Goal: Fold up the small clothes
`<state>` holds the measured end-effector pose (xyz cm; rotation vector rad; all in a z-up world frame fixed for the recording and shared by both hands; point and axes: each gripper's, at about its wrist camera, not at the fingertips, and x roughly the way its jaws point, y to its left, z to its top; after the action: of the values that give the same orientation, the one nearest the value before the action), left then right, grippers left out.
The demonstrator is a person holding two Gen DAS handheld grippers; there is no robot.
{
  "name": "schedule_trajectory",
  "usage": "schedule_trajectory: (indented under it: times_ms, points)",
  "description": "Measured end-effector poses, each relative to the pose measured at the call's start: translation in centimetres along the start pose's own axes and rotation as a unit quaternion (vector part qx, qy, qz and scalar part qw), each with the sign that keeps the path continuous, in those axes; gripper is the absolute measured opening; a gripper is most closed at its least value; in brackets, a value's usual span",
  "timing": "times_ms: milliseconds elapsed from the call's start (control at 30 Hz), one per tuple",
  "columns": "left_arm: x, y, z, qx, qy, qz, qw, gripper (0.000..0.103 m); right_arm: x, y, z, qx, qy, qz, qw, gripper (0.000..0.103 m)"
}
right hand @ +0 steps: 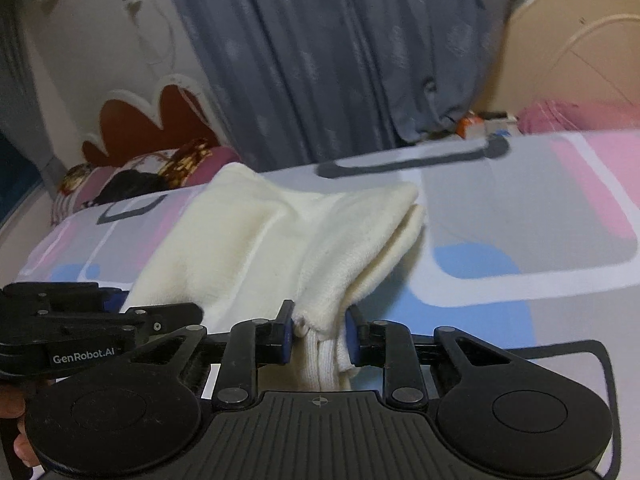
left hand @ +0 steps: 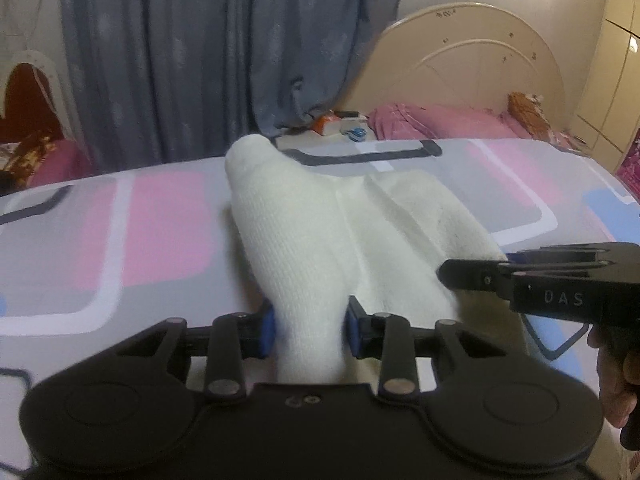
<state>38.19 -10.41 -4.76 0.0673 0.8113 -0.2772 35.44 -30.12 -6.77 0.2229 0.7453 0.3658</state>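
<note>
Gripping the near edge of one cream-white garment, two hand-held grippers are working side by side. The left gripper is pinching a bunched corner of the cloth between its blue pads, and the right gripper is clamping the neighbouring ribbed corner the same way. Beyond the grippers, the garment is lying partly raised on the patterned bedsheet, its far end rumpled and humped. Judging by this, folding is only beginning: the near edge is grasped, but no neat fold is showing, and carrying the edge over toward the far end remains. Counting: one garment, two grippers, one grey curtain behind the garment.
</note>
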Motion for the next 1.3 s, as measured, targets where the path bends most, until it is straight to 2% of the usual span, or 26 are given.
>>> schedule_trajectory:
  times_ms: [300, 700, 833, 967, 1067, 1133, 1233, 1300]
  points:
    - [-3.0, 5.0, -2.3, -0.015, -0.002, 0.017, 0.9997, 0.033, 1.9, 6.8, -0.9, -0.033, 0.007, 0.019, 0.999, 0.025]
    - [-6.4, 15.3, -5.5, -0.036, 0.005, 0.026, 0.9990, 0.033, 6.7, 17.2, -2.7, -0.052, 0.023, 0.029, 0.998, 0.025]
    - [-6.9, 18.5, -6.7, -0.047, 0.010, 0.024, 0.9986, 0.033, 8.9, 20.6, -3.3, -0.056, 0.029, 0.034, 0.997, 0.025]
    - [-6.6, 20.5, -8.3, -0.053, 0.023, 0.007, 0.9983, 0.035, 10.7, 22.3, -4.2, -0.056, 0.038, 0.034, 0.997, 0.025]
    - [-5.4, 20.9, -9.6, -0.042, 0.040, 0.008, 0.9983, 0.047, 11.8, 21.8, -5.4, -0.046, 0.058, 0.012, 0.997, 0.025]
    - [-5.0, 21.4, -10.3, -0.044, 0.033, 0.017, 0.9984, 0.072, 12.4, 20.9, -6.2, -0.026, 0.070, -0.005, 0.997, 0.025]
    - [-4.7, 22.1, -10.8, -0.047, 0.030, 0.019, 0.9983, 0.088, 12.6, 20.0, -6.6, -0.002, 0.074, -0.002, 0.997, 0.025]
    - [-4.8, 22.8, -11.0, -0.041, 0.032, 0.013, 0.9986, 0.090, 12.7, 19.8, -6.3, -0.002, 0.078, -0.002, 0.997, 0.025]
